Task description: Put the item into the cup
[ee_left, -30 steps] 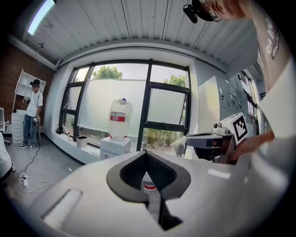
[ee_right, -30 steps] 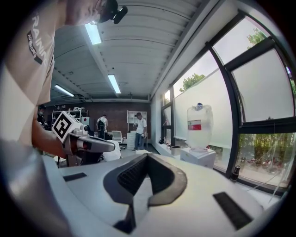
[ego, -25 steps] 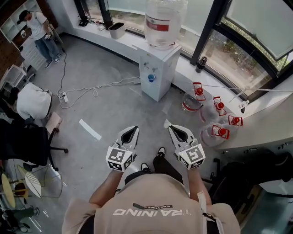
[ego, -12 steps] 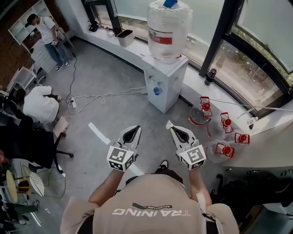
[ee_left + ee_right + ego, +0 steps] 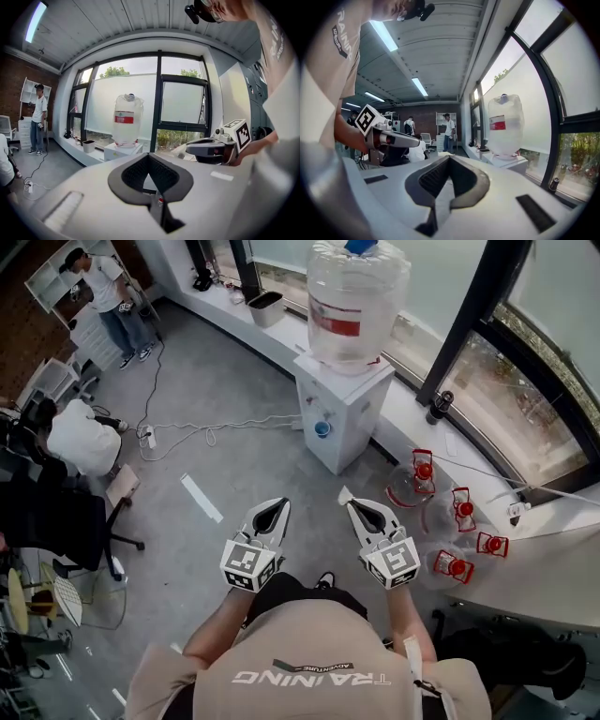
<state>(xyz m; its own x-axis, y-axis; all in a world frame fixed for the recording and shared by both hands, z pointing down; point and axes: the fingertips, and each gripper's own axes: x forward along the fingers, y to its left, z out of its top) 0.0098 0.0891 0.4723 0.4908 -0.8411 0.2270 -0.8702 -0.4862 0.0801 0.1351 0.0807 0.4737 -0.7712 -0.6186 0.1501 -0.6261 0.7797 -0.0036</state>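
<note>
No cup or loose item can be made out in any view. In the head view, my left gripper (image 5: 270, 513) and right gripper (image 5: 364, 512) are held side by side at waist height over the grey floor, both shut and holding nothing. They point toward a white water dispenser (image 5: 345, 413) with a large clear bottle (image 5: 356, 296) on top and a small blue part (image 5: 322, 428) on its front. The left gripper view shows its shut tips (image 5: 149, 157) in front of the dispenser bottle (image 5: 127, 118), with the right gripper (image 5: 213, 149) alongside. In the right gripper view its tips (image 5: 449, 158) are together.
Several empty water bottles with red caps (image 5: 424, 476) lie on the floor right of the dispenser, by a grey ledge (image 5: 553, 559). A white cable (image 5: 216, 427) and a tape strip (image 5: 202, 498) cross the floor. An office chair (image 5: 66, 521) stands left. A person (image 5: 108, 301) stands far back left.
The head view has shifted: the dispenser and the red-capped bottles sit further right and lower in the frame, and the dispenser looks nearer. Both grippers keep the same pose, still shut.
</note>
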